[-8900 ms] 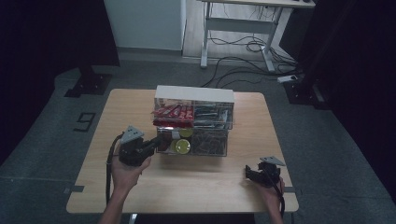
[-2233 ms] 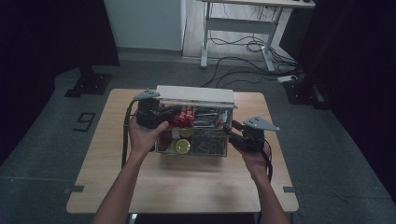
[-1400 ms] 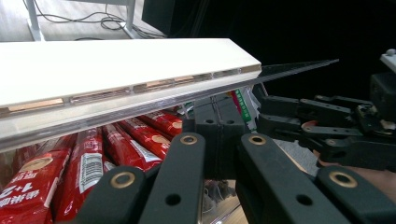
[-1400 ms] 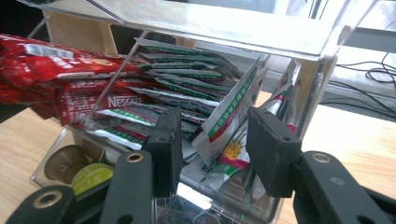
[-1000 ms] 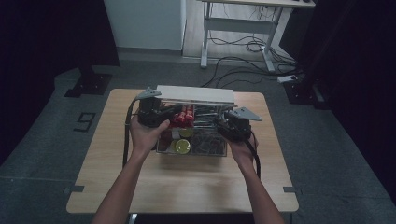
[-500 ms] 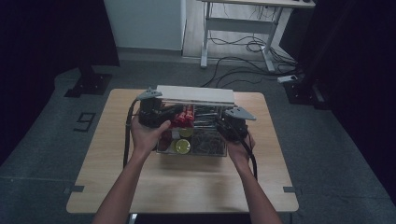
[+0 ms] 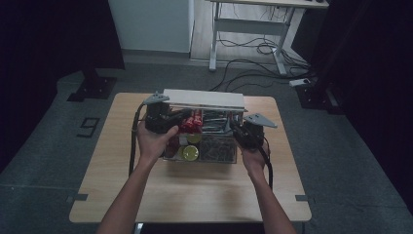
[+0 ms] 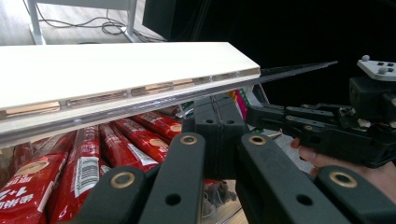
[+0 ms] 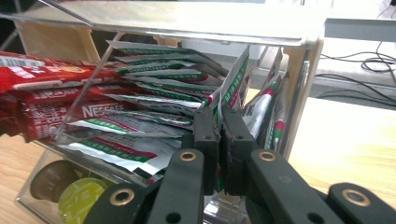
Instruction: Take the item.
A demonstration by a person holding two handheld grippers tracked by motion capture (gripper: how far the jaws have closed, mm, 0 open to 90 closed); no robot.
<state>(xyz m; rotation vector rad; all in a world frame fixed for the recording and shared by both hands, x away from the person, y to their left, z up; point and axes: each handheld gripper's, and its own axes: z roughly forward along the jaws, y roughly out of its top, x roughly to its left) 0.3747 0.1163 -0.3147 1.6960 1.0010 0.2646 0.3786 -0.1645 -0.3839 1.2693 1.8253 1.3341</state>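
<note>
Both hand-held grippers work at the clear acrylic organizer (image 7: 202,134) standing at the middle of the table (image 7: 112,195), its white lid (image 7: 203,99) raised. The step in hand appears to be drawing one sachet out of the upper right compartment while the other side is steadied.

The right hand-held gripper (image 9: 219,135) reaches into the stack of green-and-white sachets (image 9: 159,112). Its jaws stand almost together, leaving a thin slit, and the upright edge of one green-and-white sachet (image 9: 236,79) rises from that slit; the grip looks made, though how firmly cannot be told. In the high view this right hand-held gripper (image 7: 243,131) sits at the organizer's right end.

The left hand-held gripper (image 8: 218,126) points under the lid (image 8: 116,70), just above the red Nescafé stick packs (image 8: 107,149) of the upper left compartment. Its jaws are brought together, and nothing is seen between them; whether the tips touch the lid's edge cannot be told. In the high view the left hand-held gripper (image 7: 168,119) lies at the organizer's left end.

The lower tier holds coffee capsules (image 9: 70,191), one lime-green.

The next move likely calls for a straight, slow pull toward the person, keeping the pinch closed so that neighbouring sachets stay in place, with the lid held clear.
</note>
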